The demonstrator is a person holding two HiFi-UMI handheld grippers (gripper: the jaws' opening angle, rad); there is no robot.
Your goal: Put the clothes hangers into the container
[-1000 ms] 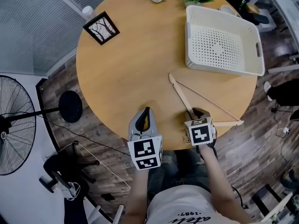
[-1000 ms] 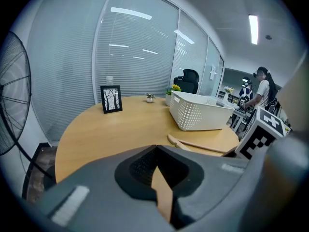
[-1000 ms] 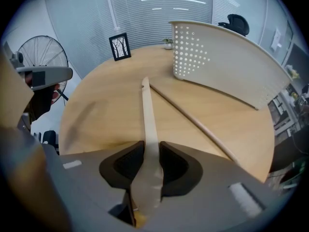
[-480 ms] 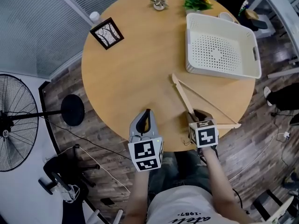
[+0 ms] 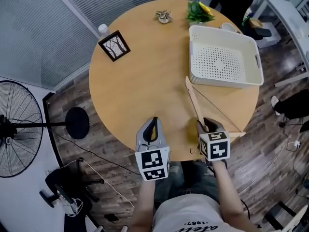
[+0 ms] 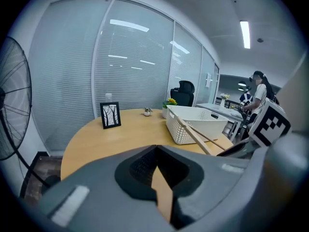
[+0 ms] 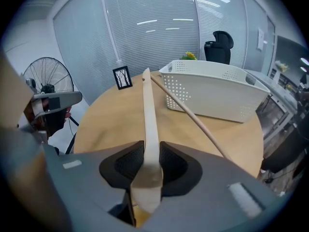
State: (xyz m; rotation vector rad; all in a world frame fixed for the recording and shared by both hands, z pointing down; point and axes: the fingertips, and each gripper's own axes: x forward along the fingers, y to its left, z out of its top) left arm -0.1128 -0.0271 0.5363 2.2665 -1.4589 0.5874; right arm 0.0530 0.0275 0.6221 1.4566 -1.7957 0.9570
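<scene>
A pale wooden clothes hanger [image 5: 195, 104] lies slantwise over the round wooden table [image 5: 140, 86]. Its far tip is close to the near left corner of the white perforated container [image 5: 224, 82]. My right gripper [image 5: 207, 125] is shut on the near part of one hanger arm [image 7: 147, 124], which runs straight out between the jaws. The hanger's thin bar [image 7: 193, 115] slants off to the right. The container [image 7: 217, 98] shows nothing inside. My left gripper [image 5: 153, 124] is shut on nothing near the table's front edge, its jaws touching [image 6: 157, 170].
A framed picture [image 5: 115, 45] stands at the table's far left. A small ornament [image 5: 164, 16] and a green plant [image 5: 200, 11] sit at the far edge. A floor fan [image 5: 14, 129] stands left of the table. A person [image 6: 258, 93] is in the background.
My right gripper has carried the hanger a little forward and right, so its far tip is now nearer the container's corner. The left gripper stays where it was, still shut.
</scene>
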